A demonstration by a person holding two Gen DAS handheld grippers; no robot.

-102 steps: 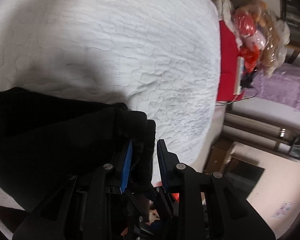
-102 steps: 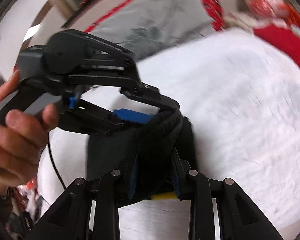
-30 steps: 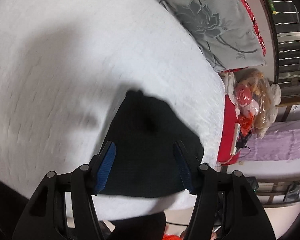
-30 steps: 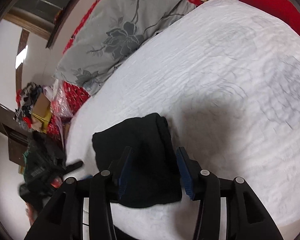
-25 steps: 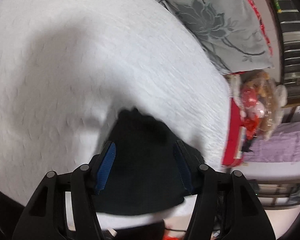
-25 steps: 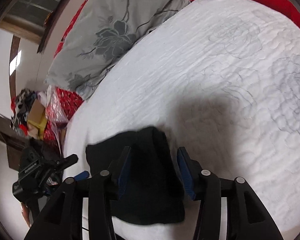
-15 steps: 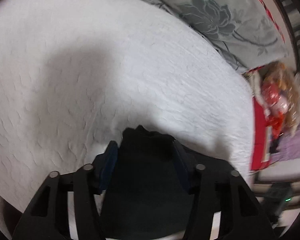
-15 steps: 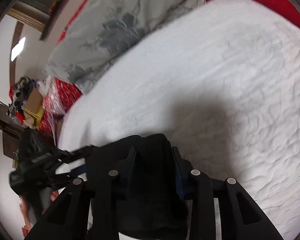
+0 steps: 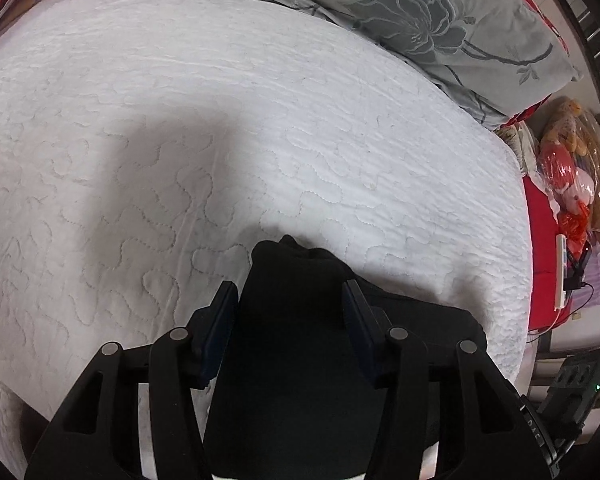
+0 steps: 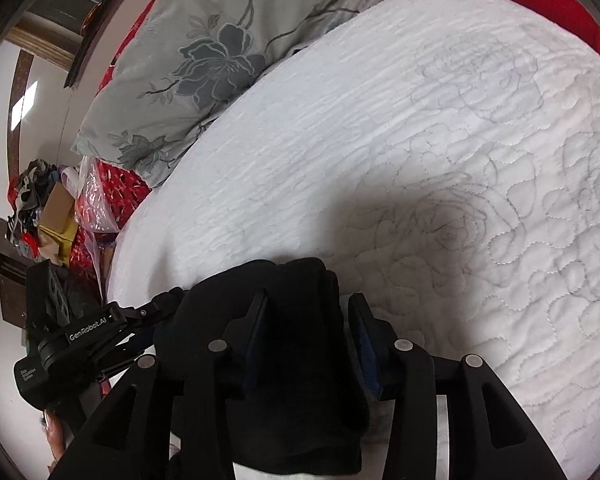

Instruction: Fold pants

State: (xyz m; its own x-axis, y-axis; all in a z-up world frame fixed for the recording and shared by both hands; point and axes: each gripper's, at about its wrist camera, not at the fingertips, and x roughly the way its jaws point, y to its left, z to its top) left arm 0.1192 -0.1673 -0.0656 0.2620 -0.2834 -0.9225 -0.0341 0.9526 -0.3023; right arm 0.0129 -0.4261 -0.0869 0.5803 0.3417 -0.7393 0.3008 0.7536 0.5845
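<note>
the folded bundle of black fabric pants (image 9: 296,320) lies at the near edge of the white quilted mattress (image 9: 260,120), a grey floral pillow (image 9: 440,20) well beyond it. the left gripper (image 9: 288,312) straddles the bundle with fingers spread wide, gripping nothing — likely placed to press or straighten the fold. the right gripper (image 10: 306,320) is likewise parted around the thick folded end, holding nothing. my guess: the fold is nearly done, only tidying left.
</note>
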